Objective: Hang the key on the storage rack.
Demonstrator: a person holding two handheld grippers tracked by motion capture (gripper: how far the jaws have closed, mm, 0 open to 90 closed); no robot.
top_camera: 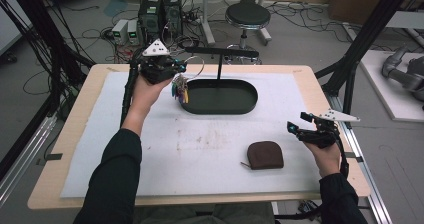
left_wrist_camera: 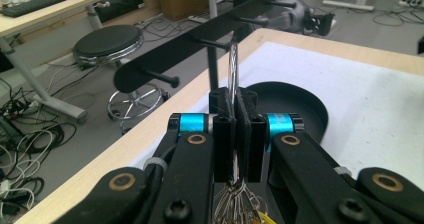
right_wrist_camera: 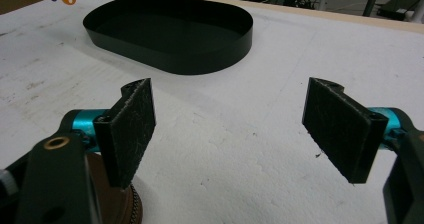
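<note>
Left hand-held gripper (left_wrist_camera: 235, 134) pinches the key ring (left_wrist_camera: 233, 69) upright, loop aimed at the rack's pegs (left_wrist_camera: 212, 43) by bench's far edge, prob. to hook it on. Right hand-held gripper (right_wrist_camera: 227, 129) spread, idle nr the brown pouch (top_camera: 265, 154).

Black grippers (top_camera: 176, 69) w/ cyan hubs, brass rivets, grey tri plates; dark sleeves (top_camera: 112, 179).

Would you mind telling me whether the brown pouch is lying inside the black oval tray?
No, the brown pouch lies on the white mat, well apart from the black oval tray.
</note>
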